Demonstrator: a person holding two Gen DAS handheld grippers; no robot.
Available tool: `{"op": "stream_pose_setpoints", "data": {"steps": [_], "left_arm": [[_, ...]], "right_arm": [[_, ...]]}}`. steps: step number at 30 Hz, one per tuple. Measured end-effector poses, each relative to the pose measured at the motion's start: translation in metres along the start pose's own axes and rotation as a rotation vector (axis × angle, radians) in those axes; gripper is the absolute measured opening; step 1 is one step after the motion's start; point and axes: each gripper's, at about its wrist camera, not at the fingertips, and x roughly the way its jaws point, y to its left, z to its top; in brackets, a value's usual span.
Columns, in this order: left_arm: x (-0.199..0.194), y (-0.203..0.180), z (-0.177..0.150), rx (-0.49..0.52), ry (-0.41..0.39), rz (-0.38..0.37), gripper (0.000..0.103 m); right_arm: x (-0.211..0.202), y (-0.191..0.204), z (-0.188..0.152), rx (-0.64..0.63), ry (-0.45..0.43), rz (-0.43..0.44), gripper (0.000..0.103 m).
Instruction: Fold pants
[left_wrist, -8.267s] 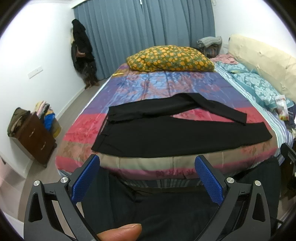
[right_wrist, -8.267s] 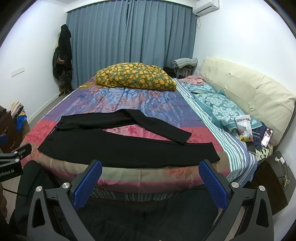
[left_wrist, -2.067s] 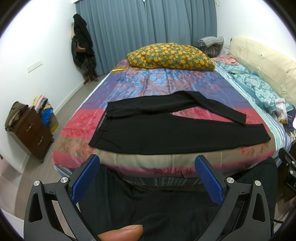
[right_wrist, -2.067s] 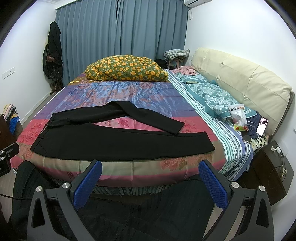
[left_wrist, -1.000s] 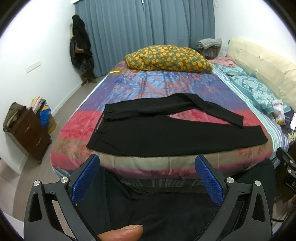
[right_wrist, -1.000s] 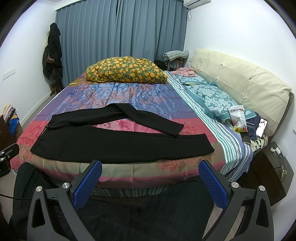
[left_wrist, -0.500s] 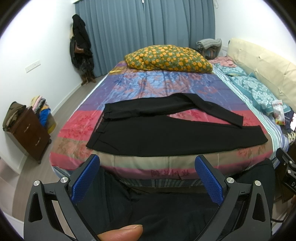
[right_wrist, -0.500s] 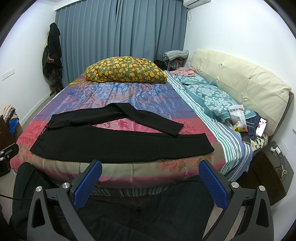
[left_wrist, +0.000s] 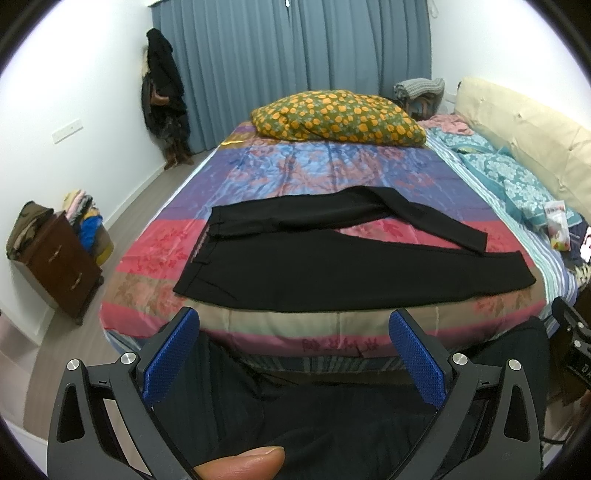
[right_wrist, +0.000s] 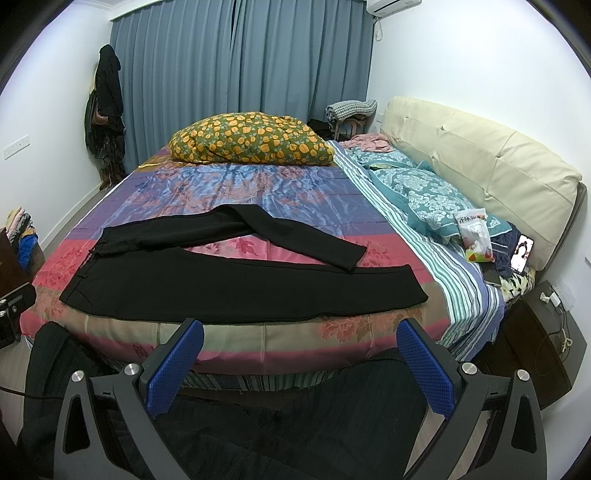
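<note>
Illegibly inscribed bedspread hem (left_wrist: 340, 346) (red characters)

You see the bed (left_wrist: 295, 173) with its striped, flowered cover. Black pants (left_wrist: 332, 266) lie flat across its near part, waistband at the left. A yellow-flowered pillow (left_wrist: 338, 120) lies at the far end, teal pillows (right_wrist: 424, 195) and a snack bag (right_wrist: 476, 236) at the right.

Black pants (right_wrist: 236, 280) flat on bed (right_wrist: 295, 195); right hand-held gripper (right_wrist: 299, 332) wide apart.
</note>
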Motion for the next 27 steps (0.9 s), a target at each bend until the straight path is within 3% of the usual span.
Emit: {"op": "stream_pose_setpoints", "data": {"steps": [21, 23, 27], "left_arm": [[0.0, -0.003, -0.002, -0.006, 0.006, -0.015, 0.103], [0.0, -0.002, -0.002, -0.008, 0.006, -0.021, 0.103], [0.001, 0.003, 0.0, -0.022, 0.008, -0.041, 0.103]], "right_arm": [[0.002, -0.002, 0.001, 0.002, -0.006, -0.004, 0.103], [-0.002, -0.002, 0.001, 0.003, -0.03, -0.015, 0.103], [-0.025, -0.01, 0.005, 0.034, -0.168, -0.032, 0.103]]}}
